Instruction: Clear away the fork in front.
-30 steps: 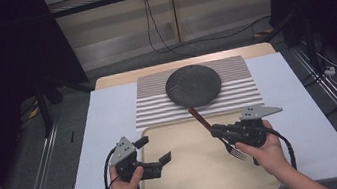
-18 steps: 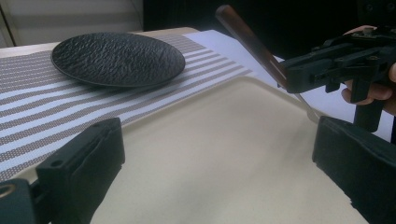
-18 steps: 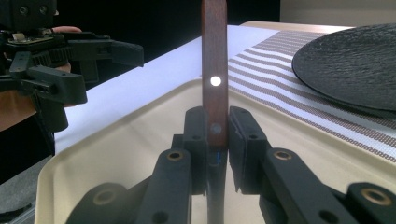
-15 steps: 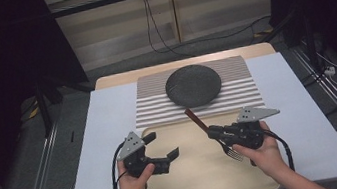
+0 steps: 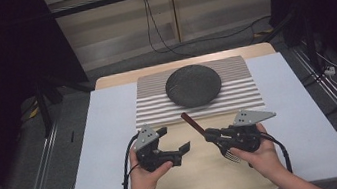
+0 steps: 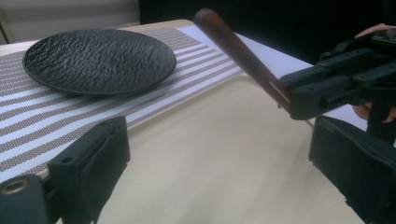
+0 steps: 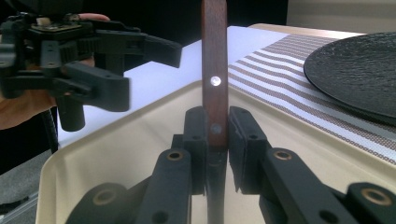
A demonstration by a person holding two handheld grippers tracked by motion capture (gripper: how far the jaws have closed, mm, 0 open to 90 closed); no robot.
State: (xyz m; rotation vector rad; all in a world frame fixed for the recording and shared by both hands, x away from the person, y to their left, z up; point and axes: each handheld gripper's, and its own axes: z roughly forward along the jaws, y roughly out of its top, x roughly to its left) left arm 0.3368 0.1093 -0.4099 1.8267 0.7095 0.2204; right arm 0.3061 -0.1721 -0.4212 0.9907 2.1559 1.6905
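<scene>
Landmark: cream tray (image 5: 204,180) — all positions are given relative to it.
Right gripper (image 5: 211,134): above the tray's right half, jaws clamped on the wooden handle of a fork (image 5: 195,122). In the right gripper view both pads press the handle (image 7: 214,70) from either side, near its rivets.
Fork: held off the tray, handle slanting toward the far edge, tines (image 5: 229,152) under the right hand, near the tray surface.
Left gripper (image 5: 175,139): above the tray's left half, jaws spread apart, nothing between them — pointing toward the fork.
Black plate (image 5: 193,85): beyond the tray's far edge, resting on a striped mat (image 5: 153,108).
White sheet (image 5: 104,149): beneath tray and mat, showing on both sides.
</scene>
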